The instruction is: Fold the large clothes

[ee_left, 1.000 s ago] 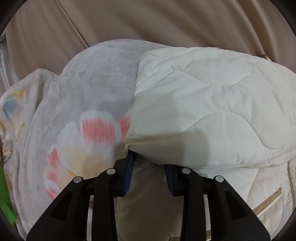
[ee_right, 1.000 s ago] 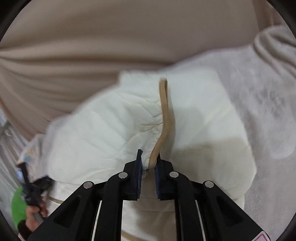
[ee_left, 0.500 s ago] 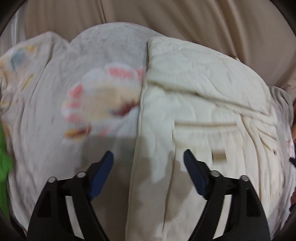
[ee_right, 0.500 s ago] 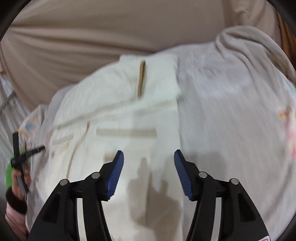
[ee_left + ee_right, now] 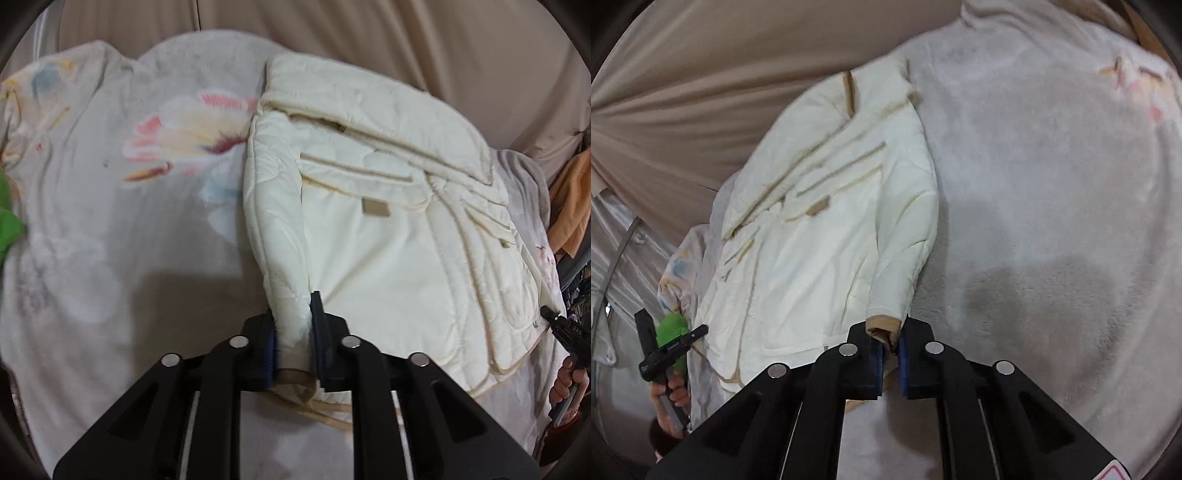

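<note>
A cream quilted jacket (image 5: 388,240) with tan trim lies spread on a pale flowered blanket (image 5: 110,221). My left gripper (image 5: 293,321) is shut on the near end of the jacket's left sleeve (image 5: 277,221), just above its tan cuff. In the right wrist view the same jacket (image 5: 812,258) stretches away to the left. The jaws of my right gripper (image 5: 891,336) are closing, and the tan cuff (image 5: 882,326) of the other sleeve (image 5: 905,240) is pinched between its blue pads.
Beige draped fabric (image 5: 369,37) rises behind the blanket. A green cloth (image 5: 7,229) lies at the left edge and an orange cloth (image 5: 572,203) at the right. A hand (image 5: 670,391) holds the other gripper at the lower left. Bare blanket (image 5: 1034,184) spreads to the right.
Both grippers let go of the folded jacket edge, opened wide while drawing back toward the near side, then closed on a sleeve end each.
</note>
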`<state>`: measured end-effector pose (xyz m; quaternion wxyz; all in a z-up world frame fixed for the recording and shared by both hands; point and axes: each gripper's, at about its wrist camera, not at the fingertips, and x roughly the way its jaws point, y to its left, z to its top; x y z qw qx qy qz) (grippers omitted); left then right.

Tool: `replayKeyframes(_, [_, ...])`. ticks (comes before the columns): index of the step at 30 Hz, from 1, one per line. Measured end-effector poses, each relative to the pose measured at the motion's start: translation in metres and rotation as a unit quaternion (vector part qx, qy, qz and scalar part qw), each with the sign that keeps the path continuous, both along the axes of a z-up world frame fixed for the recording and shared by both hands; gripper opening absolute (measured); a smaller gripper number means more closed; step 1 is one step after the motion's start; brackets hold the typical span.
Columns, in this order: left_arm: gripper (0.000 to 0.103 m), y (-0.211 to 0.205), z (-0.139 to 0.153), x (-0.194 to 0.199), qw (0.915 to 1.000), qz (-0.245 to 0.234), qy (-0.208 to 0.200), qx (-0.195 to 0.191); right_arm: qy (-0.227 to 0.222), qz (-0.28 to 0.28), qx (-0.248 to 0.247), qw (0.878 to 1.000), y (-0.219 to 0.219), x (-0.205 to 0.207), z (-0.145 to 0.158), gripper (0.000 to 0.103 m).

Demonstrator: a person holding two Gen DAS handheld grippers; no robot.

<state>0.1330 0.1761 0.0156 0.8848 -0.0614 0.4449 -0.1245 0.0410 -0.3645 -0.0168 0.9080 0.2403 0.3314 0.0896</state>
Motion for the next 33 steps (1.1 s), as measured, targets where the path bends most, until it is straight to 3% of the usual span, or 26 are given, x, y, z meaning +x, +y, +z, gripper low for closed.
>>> replayKeyframes(4, [0.007, 0.019, 0.027, -0.052, 0.9995, -0.029, -0.006, -0.009, -0.047, 0.017, -0.009, 0.999, 0.007, -0.068, 0.028, 0.005])
replayKeyframes(6, [0.007, 0.027, 0.03, -0.087, 0.9991, -0.042, -0.005, -0.008, -0.05, 0.022, -0.03, 0.998, 0.012, -0.107, 0.03, 0.005])
replayKeyframes(9, [0.008, 0.04, 0.016, -0.144, 0.998, -0.059, 0.02, -0.006, -0.023, 0.021, -0.047, 0.998, 0.012, -0.164, 0.009, 0.005])
replayKeyframes(13, [0.011, 0.05, -0.013, -0.2, 0.9953, -0.073, 0.065, -0.001, 0.044, 0.01, -0.055, 0.997, 0.008, -0.211, -0.043, 0.007])
replayKeyframes(16, [0.014, 0.058, 0.002, -0.217, 0.9973, -0.063, 0.037, -0.005, 0.055, 0.004, -0.057, 0.997, 0.003, -0.221, -0.054, 0.011])
replayKeyframes(19, [0.016, 0.065, 0.044, -0.219, 0.9977, -0.059, -0.021, -0.025, 0.015, -0.011, -0.065, 0.998, -0.002, -0.221, -0.02, 0.019])
replayKeyframes(21, [0.021, 0.064, 0.077, -0.21, 0.9954, -0.055, -0.077, -0.015, -0.03, -0.028, -0.091, 0.995, -0.002, -0.217, 0.012, 0.036])
replayKeyframes(22, [0.029, 0.06, 0.089, -0.203, 0.9938, -0.053, -0.096, -0.014, -0.054, -0.035, -0.103, 0.993, -0.001, -0.21, 0.03, 0.043])
replayKeyframes(23, [0.035, 0.052, 0.101, -0.192, 0.9917, -0.052, -0.116, -0.014, -0.076, -0.036, -0.109, 0.99, 0.001, -0.2, 0.045, 0.056])
replayKeyframes(25, [0.036, 0.032, 0.115, -0.16, 0.9877, -0.046, -0.149, 0.0, -0.109, -0.027, -0.113, 0.987, 0.004, -0.165, 0.071, 0.059])
replayKeyframes(27, [0.036, 0.011, 0.117, -0.12, 0.9856, -0.043, -0.163, 0.014, -0.114, -0.008, -0.106, 0.988, 0.014, -0.114, 0.084, 0.059])
replayKeyframes(33, [0.036, -0.053, 0.074, 0.007, 0.9925, -0.018, -0.118, 0.028, -0.06, -0.007, -0.045, 0.997, 0.031, 0.044, 0.061, 0.059])
